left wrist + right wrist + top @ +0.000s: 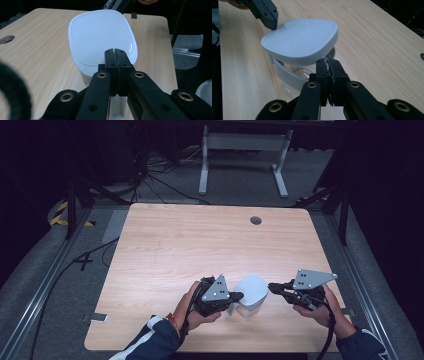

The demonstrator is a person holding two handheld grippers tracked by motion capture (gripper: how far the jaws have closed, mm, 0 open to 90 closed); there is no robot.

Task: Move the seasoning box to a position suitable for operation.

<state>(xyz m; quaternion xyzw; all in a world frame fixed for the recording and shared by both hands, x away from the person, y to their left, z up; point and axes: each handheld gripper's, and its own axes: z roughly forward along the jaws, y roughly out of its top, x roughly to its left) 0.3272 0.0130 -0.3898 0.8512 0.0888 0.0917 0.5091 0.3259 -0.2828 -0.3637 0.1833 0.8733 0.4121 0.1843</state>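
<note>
A white rounded-square lid [251, 289] lies tilted on a clear container with a white rim [286, 75] near the table's front edge. My left gripper [239, 295] is shut, and its tips [115, 51] rest on the lid's [100, 35] near edge. From the opposite side my right gripper [271, 286] is also shut. Its tips [329, 61] sit at the lower rim of the lid [299, 40], which stands raised off the container on that side. The left gripper's jaw tip [272, 21] presses the lid's far corner in the right gripper view.
The light wooden table [190, 245] has a round cable hole [256, 220] near its far edge. Beyond the table lie dark cables and a white frame [245, 155] on the grey floor. Metal rails run along both sides.
</note>
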